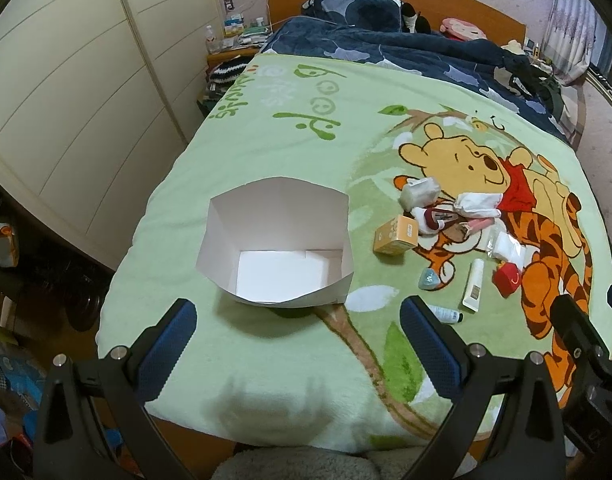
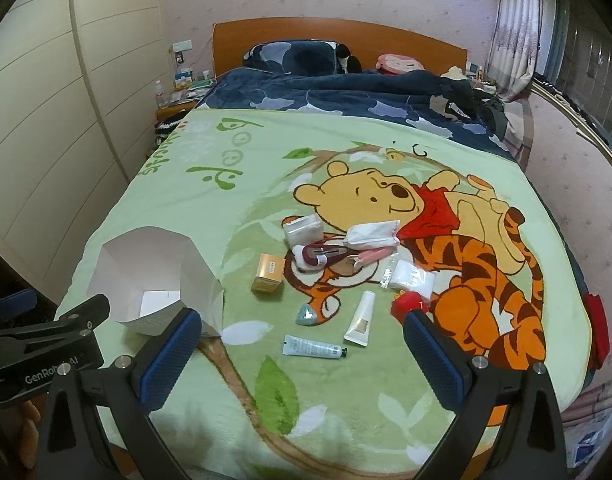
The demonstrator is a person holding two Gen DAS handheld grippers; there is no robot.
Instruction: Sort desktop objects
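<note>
Nothing is sorted yet: your white box (image 1: pixel 281 248), straight ahead of the spread, empty left claw (image 1: pixel 297 344), holds nothing. Beyond your right claw (image 2: pixel 301 354), also spread and empty, the orange carton (image 2: pixel 269 273), tubes (image 2: pixel 312 347) and small bits wait.

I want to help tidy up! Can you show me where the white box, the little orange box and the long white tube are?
white box (image 1: pixel 225 236): left wrist view, on its inside back wall.
orange box (image 2: pixel 269 274): right wrist view, on its top face.
white tube (image 2: pixel 360 320): right wrist view, on the middle of its body.
</note>
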